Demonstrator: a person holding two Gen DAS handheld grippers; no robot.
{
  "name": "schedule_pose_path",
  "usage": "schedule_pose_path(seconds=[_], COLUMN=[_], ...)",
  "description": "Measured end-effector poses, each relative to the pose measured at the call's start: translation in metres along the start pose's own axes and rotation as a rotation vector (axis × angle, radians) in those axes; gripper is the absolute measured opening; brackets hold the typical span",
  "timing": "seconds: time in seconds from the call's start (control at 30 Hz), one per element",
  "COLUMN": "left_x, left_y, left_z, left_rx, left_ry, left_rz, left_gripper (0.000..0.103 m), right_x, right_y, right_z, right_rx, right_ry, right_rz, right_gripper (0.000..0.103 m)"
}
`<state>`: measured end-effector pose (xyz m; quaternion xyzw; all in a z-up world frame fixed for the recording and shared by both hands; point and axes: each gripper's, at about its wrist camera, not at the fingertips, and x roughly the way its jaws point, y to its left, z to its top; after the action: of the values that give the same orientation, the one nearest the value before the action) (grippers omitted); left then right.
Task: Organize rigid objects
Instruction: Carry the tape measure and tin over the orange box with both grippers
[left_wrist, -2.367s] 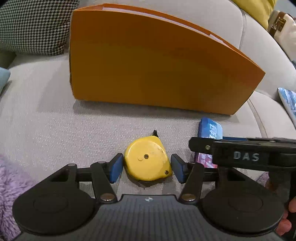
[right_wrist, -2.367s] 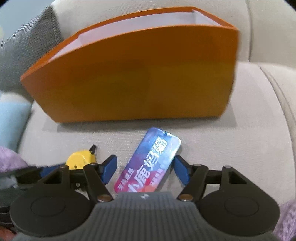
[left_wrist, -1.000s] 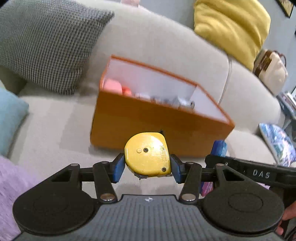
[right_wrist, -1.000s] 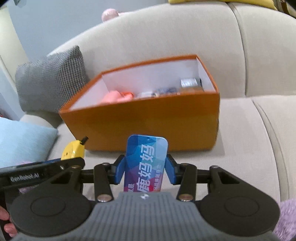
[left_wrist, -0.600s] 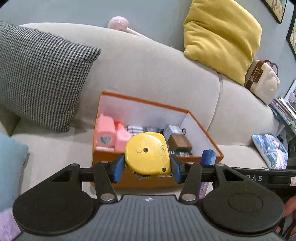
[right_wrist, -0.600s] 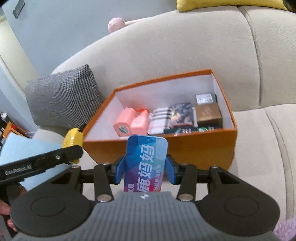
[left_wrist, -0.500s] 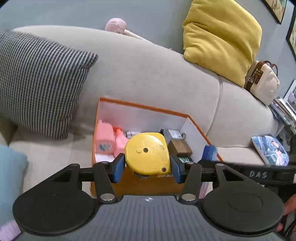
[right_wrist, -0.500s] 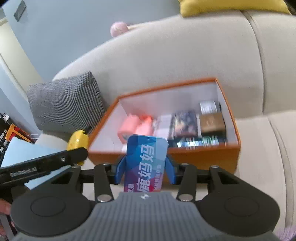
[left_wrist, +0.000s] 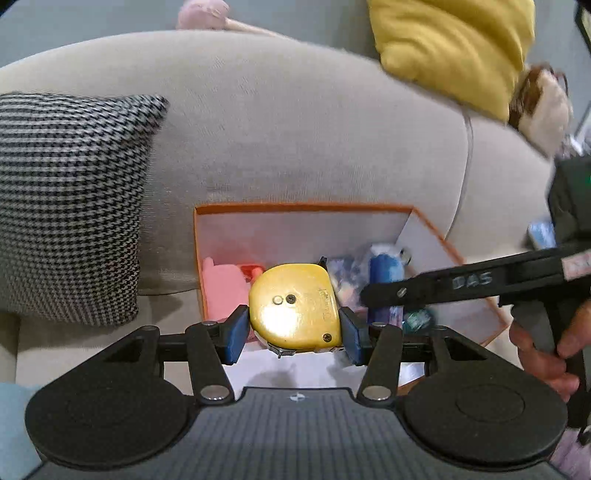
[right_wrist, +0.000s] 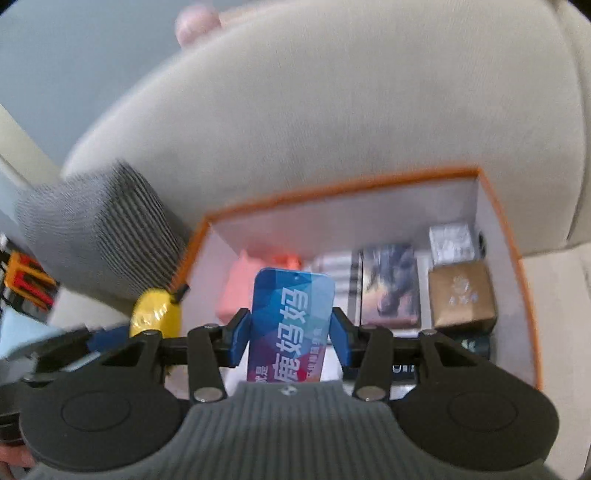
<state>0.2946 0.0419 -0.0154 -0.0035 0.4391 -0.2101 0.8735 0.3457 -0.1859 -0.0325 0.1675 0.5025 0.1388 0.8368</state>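
Tape measure (left_wrist: 293, 306) clamped — seemingly — over orange box (left_wrist: 303, 207).

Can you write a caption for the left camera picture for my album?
Left gripper holds a yellow tape measure over an orange box on the sofa.

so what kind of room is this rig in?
Most likely a home living room: a beige sofa with a houndstooth cushion and a yellow cushion, and an orange box on the seat.
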Motion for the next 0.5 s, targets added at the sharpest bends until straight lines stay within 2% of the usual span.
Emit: schedule_pose_path(seconds=[0.23,0.33,0.5], left_x=[0.024,0.028,0.036], left_y=[0.005,0.005,0.002], left_z=[-0.007,-0.007,-0.006], left_rx=[0.107,0.129,0.168], left_ry=[0.084,0.087,0.104], left_rz=[-0.004,-0.007,0.003], left_gripper=[0.059,0.059,0.059], right_x=[0.053,0.066,0.078], right_y=[-0.001,0.001,0.005], right_z=[-0.01,-0.01,-0.004], right_rx=[-0.047,-0.068,-0.07], right_ry=[0.221,0.259,0.299], right_rz=[-0.025,-0.045,-0.031], right_gripper=[0.048,0.048,0.048])
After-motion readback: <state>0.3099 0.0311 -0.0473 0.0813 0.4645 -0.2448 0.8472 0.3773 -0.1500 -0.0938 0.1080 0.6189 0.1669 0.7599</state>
